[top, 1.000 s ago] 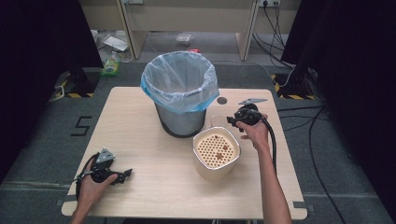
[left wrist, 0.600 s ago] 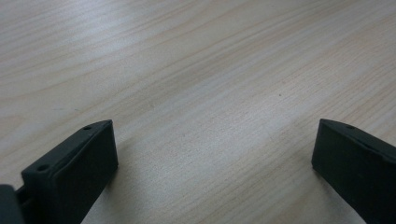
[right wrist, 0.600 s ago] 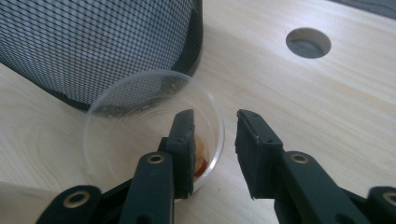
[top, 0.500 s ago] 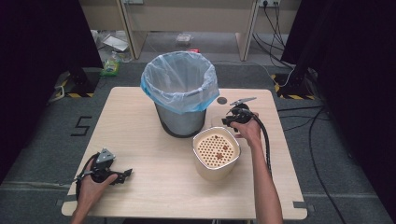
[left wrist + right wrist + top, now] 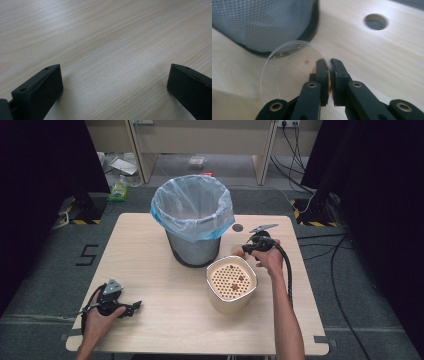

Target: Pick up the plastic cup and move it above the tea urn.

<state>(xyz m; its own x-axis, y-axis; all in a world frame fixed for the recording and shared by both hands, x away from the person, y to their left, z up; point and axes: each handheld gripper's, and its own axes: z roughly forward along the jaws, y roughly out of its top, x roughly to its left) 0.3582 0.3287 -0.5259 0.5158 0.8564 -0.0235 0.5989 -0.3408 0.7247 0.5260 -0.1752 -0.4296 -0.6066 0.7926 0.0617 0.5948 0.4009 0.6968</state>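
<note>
Clear plastic cup (image 5: 294, 75) pinched by its rim in right gripper (image 5: 329, 75), just beside bin (image 5: 194, 220); left gripper (image 5: 112, 85) spread wide, empty, resting well apart from bin; best lifted level, grip firm, rim thin and slippery.

Two black handheld grippers: left gripper (image 5: 134, 307), right gripper (image 5: 246, 249). A grey three-cornered plate (image 5: 113, 287) is carried on each. Black cable (image 5: 288, 270) is trailed from the right. Brass-coloured screws (image 5: 312, 85) are seen at the jaw links. Forearms are unsleeved.
</note>
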